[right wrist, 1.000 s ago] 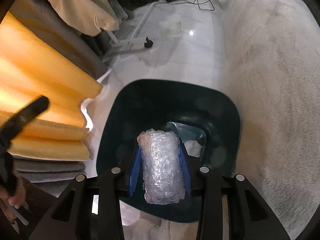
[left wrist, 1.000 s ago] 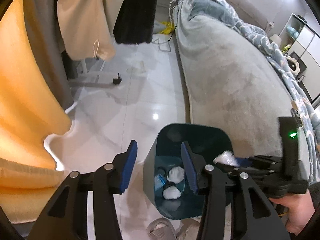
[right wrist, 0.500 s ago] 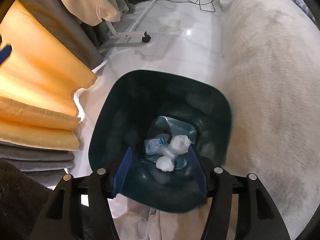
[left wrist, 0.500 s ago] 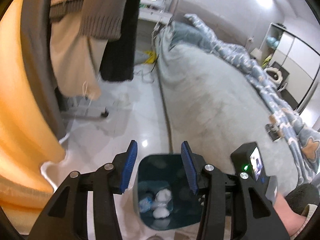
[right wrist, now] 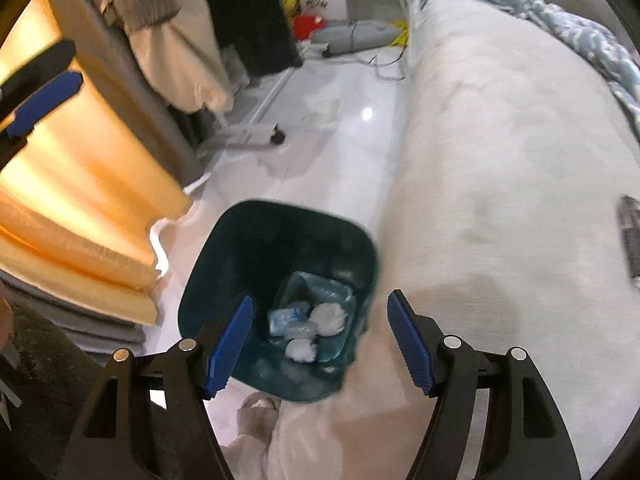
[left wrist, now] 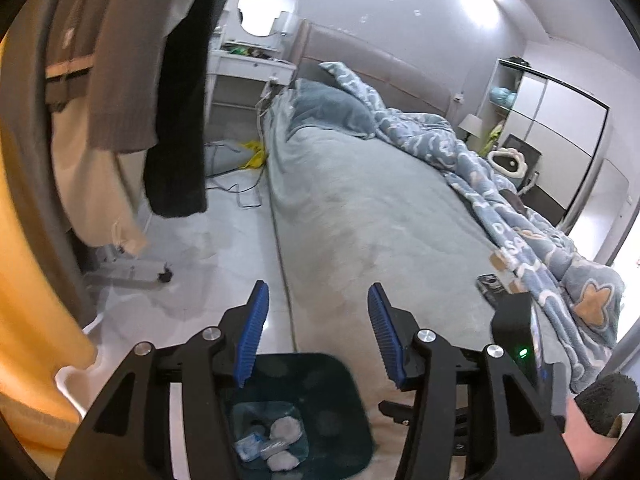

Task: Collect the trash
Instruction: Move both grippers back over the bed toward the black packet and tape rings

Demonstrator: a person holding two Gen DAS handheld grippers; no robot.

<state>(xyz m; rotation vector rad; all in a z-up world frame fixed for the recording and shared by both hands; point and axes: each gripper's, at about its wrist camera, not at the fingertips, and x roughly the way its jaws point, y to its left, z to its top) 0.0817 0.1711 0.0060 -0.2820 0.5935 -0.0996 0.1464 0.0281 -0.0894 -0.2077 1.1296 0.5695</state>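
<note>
Bin: we are looking down into the dark teal trash bin (right wrist: 280, 304), standing on the pale floor (right wrist: 340, 148) just beside the bed (right wrist: 500, 160).
Trash: we are seeing white crumpled wads (right wrist: 328, 316) and a clear bluish wrapper (right wrist: 286, 318) lying at the bin's bottom.
Right gripper (right wrist: 318, 344): we are opening its jaws above the bin, with nothing between the blue pads.
Left gripper (left wrist: 314, 336): we are opening its jaws too, and they are holding nothing; the bin (left wrist: 296, 412) sits below them.
Progress: we are judging several pieces already collected.
Left to do: we are spotting a small dark item (left wrist: 490, 286) on the bed by the patterned blanket (left wrist: 520, 216); whether it is trash we cannot tell.
Surroundings: we are working beside hanging clothes (left wrist: 120, 80), an orange curtain (right wrist: 80, 168) and cables (left wrist: 236, 184) on the floor.
Obstacles: we are seeing nothing blocking the bin's mouth.
</note>
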